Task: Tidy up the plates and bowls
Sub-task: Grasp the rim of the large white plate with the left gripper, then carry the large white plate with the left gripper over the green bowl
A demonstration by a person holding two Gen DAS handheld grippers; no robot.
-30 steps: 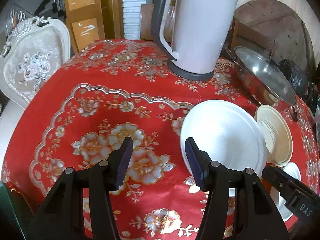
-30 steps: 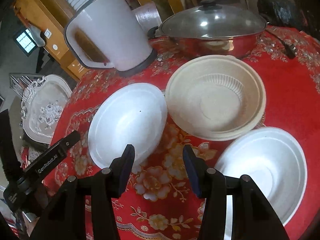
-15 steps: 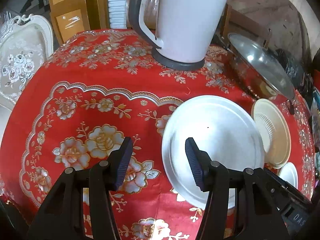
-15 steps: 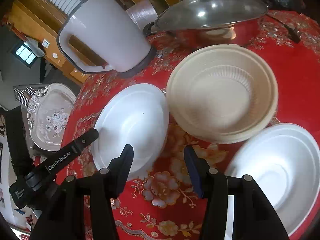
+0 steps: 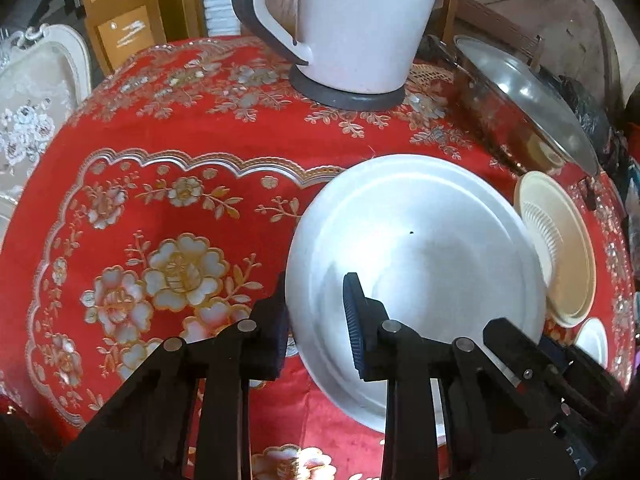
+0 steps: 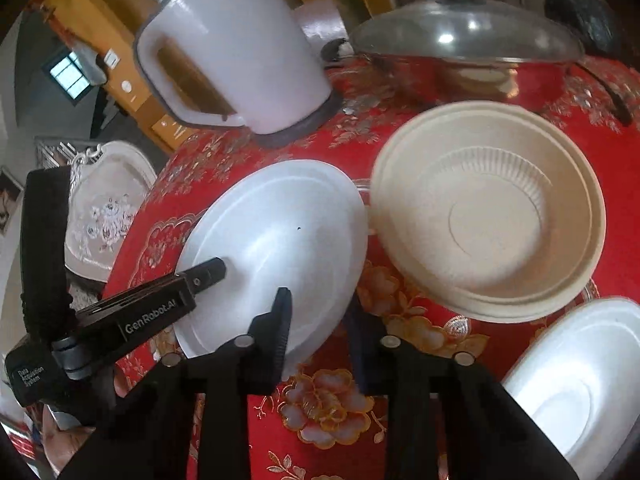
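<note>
Left claw (image 5: 316, 316) open, jaws straddling the near-left rim of the white plate (image 5: 420, 264): one finger outside and under the rim, the other over the plate's inner face; not clamped yet as far as visible. Right claw (image 6: 320, 320) also open, its left finger over the same plate's near edge, right finger over the red cloth (image 6: 332, 400). Plate lies on the bench, rim just beside the beige bowl (image 6: 488, 212); second white plate (image 6: 580, 384) sits near, bottom right in the right view. Kettle (image 5: 352, 24) and lidded pot (image 6: 460, 52) stand behind. Plate looks like thin foam or plastic: probably very light, a bit flexible, smooth and slippery, rim could dent under a hard pinch. Best hold judged to be the rim, pads well past the lip, gentle squeeze, lift level. Bowl looks stiffer, ribbed inside, also a rim grip
</note>
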